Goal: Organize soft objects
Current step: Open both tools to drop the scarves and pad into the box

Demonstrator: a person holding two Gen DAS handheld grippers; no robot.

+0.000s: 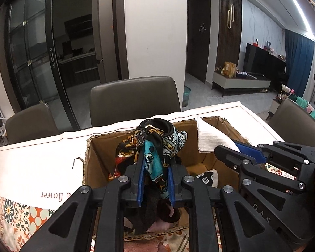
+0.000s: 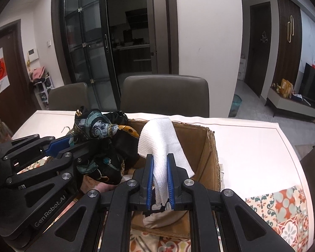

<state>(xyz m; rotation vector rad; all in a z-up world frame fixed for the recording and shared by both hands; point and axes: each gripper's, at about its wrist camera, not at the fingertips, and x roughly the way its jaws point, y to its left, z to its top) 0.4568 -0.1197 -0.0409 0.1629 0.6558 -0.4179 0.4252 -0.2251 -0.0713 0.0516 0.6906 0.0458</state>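
My left gripper [image 1: 155, 163] is shut on a patterned teal, black and gold scarf [image 1: 157, 140] and holds it above an open cardboard box [image 1: 98, 147]. My right gripper [image 2: 160, 163] is shut on a white cloth [image 2: 160, 140] that drapes over the same box [image 2: 208, 147]. In the left wrist view the right gripper [image 1: 237, 149] and white cloth [image 1: 210, 136] show at the right. In the right wrist view the left gripper [image 2: 67, 142] and scarf [image 2: 98, 126] show at the left. More soft items lie in the box bottom [image 1: 208, 176].
The box stands on a table with a white and floral cloth [image 1: 42, 168]. Grey chairs [image 1: 134, 96] stand behind the table, another at the right [image 1: 292, 117]. A small bent wire [image 1: 76, 160] lies left of the box.
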